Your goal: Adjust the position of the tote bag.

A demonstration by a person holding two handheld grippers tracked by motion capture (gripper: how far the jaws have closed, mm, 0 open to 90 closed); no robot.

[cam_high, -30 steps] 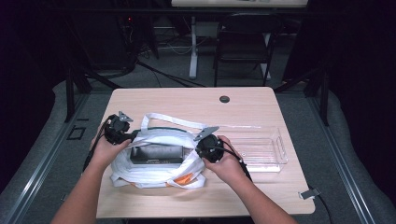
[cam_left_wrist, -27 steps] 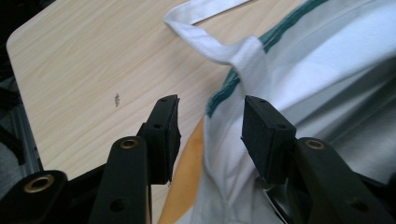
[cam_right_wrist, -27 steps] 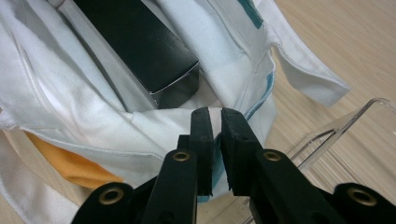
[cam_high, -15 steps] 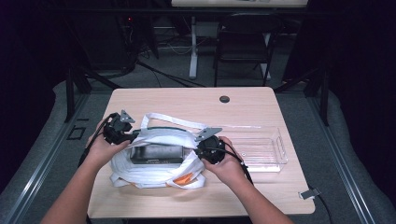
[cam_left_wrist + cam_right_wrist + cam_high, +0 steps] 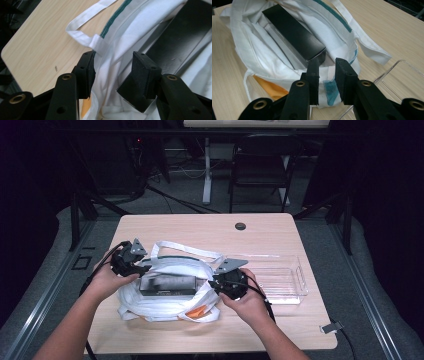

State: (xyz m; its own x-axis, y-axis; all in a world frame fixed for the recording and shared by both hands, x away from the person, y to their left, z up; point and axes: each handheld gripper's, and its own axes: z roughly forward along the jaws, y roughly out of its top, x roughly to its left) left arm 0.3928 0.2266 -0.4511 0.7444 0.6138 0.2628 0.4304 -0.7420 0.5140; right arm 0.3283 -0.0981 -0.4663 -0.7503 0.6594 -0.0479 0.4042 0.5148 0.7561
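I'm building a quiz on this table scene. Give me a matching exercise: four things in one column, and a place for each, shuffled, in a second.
Things:
1. black box
2. clear plastic tray
3. orange cloth
4. small black disc

Places:
A. on the table near its far edge
B. lying inside the white bag
C. on the table by the right gripper
D. peeking out at the bag's near edge

Pairs: 1-B, 2-C, 3-D, 4-A
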